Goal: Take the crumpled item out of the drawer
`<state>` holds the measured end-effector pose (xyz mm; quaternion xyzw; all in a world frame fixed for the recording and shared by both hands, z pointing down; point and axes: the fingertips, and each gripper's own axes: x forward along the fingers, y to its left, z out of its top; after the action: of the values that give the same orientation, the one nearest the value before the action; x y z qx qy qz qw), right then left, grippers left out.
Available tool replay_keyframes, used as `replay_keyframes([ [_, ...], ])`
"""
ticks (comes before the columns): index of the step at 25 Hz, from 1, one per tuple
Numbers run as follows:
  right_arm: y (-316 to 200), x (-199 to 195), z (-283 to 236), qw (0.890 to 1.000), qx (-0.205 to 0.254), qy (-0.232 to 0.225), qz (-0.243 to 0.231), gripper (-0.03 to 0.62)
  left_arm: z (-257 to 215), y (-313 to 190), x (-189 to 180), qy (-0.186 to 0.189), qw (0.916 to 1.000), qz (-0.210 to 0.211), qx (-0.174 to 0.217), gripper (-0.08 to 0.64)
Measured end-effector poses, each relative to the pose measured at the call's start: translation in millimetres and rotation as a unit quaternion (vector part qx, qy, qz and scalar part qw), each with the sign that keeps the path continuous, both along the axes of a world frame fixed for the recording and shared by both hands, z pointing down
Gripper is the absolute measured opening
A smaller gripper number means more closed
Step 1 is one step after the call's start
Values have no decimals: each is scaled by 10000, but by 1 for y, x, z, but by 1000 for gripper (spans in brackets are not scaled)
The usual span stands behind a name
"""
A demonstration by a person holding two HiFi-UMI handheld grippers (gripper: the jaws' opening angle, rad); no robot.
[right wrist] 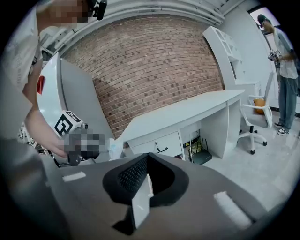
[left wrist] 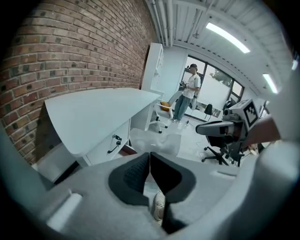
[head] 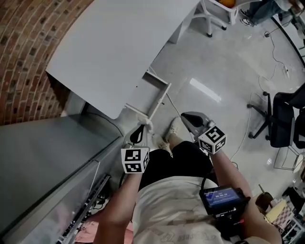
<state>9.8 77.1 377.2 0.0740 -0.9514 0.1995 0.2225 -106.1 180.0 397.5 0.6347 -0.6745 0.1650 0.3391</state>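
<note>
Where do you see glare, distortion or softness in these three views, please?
Head view: a bright glare streak on the glossy grey floor; the red brick wall bows. Left gripper view: white ceiling strip lights blow out, corners go dark, and the pale crumpled sheet in the left claw looks soft. Right gripper view: brick courses arch over the long white desk.

White desk (head: 114, 52) on glossy grey floor (head: 214, 71)
In the head view the desk, its drawer (head: 148, 95) open, fills eleven o'clock; on the floor stand a white chair (head: 219, 10) at one o'clock and a black office chair (head: 282, 119) at three.
</note>
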Motion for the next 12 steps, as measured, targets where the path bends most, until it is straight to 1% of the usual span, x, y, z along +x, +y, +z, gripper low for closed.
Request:
replay_keyframes([
  [6, 8, 6, -41, 9996, 240, -133, 66, 8, -36, 18, 0, 83, 9994, -217, 241, 12],
  [12, 14, 4, -72, 9987, 448, -261, -25, 8, -69, 21, 0, 134, 9980, -216, 573, 11],
])
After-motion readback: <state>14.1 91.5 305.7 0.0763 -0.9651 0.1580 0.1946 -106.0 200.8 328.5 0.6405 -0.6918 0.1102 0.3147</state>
